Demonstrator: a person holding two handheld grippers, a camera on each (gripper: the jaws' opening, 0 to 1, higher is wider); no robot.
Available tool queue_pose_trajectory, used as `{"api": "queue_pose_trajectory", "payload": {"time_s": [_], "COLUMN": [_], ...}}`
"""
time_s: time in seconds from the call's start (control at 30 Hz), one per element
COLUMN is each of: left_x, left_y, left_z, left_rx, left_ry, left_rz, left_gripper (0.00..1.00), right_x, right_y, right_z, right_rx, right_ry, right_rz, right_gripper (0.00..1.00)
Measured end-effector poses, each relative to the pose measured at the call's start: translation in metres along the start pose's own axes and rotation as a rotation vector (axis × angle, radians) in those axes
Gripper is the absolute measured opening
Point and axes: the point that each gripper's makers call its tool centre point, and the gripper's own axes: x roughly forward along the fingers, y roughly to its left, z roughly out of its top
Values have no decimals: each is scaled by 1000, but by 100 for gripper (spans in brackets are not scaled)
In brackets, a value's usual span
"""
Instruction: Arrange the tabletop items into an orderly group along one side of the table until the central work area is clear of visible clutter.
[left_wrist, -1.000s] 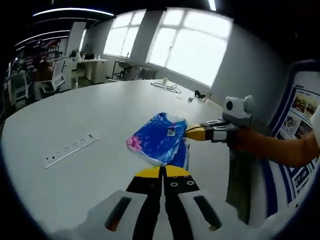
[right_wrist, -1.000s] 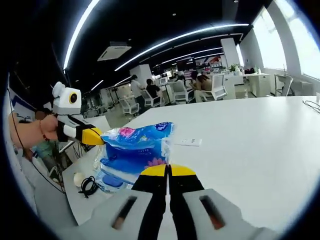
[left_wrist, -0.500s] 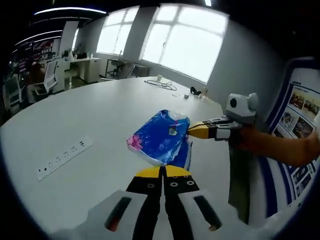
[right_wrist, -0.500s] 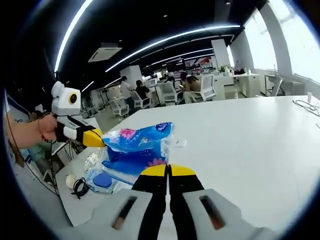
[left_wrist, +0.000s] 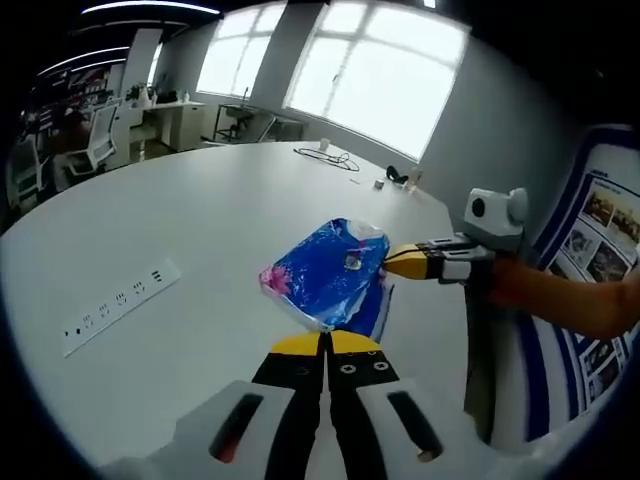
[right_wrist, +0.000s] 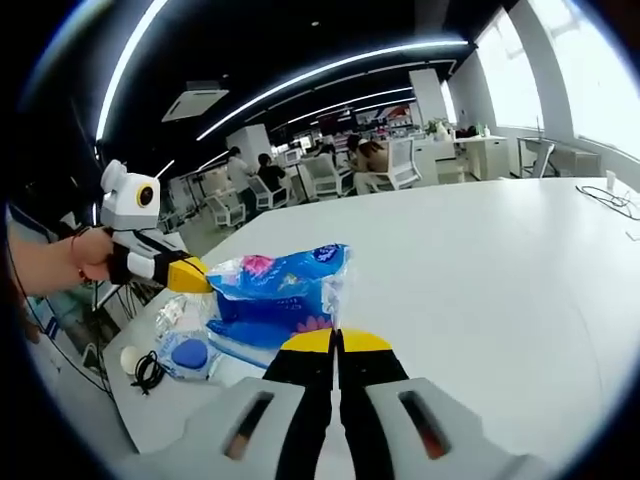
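1. Blue tissue pack (left_wrist: 328, 283) (right_wrist: 277, 295): a soft plastic-wrapped pack with pink print at one end. We see it held over the white table (left_wrist: 200, 240) (right_wrist: 500, 260), toward the table's near edge, gripped at opposite ends by both tools.
2. Left gripper (left_wrist: 325, 342) (right_wrist: 199, 277): we find its yellow-tipped jaws pressed together on the pack's lower edge in the left gripper view; in the right gripper view it reaches in from the left, a hand (right_wrist: 88, 252) behind it, its tip against the wrapper's end.
3. Right gripper (right_wrist: 336, 340) (left_wrist: 392, 262): jaws closed on the near edge of the pack in its own view; in the left gripper view it enters from the right, tip at the wrapper, with a forearm (left_wrist: 570, 300) behind.
4. Power strip (left_wrist: 118, 306): white, lying flat on the table, well apart from the pack.
5. Clear bottle (right_wrist: 168, 315), round blue-lidded item (right_wrist: 188, 353), coiled black cable (right_wrist: 148, 370) and small pale ball (right_wrist: 129, 358): clustered at the table's corner, below and left of the pack in the right gripper view.
6. Cable loop (left_wrist: 330, 155) and small objects (left_wrist: 398, 180): at the table's far side, near the windows (left_wrist: 380, 70).
7. Office chairs (right_wrist: 320, 178) and seated people (right_wrist: 365, 155): in the background.
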Motion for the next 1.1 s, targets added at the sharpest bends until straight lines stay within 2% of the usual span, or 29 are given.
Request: {"api": "queue_pose_trajectory", "payload": {"time_s": [0.27,0.53,1.1], "left_x": [21,39,78], "left_y": [8,20,50], "left_z": [-5,-17,-57], "left_rx": [-35,-61,-138], "left_ry": [22,50,124], "left_rz": [4,9,22], "left_gripper": [0,0,0], "right_x": [7,20,50], "right_y": [-15,-29,-52], "right_z": [-9,-24,-69], "right_rx": [12,27,74], "right_ry": [28,65,153], "right_rz": [-14,-24,-39], "right_gripper": [0,0,0]}}
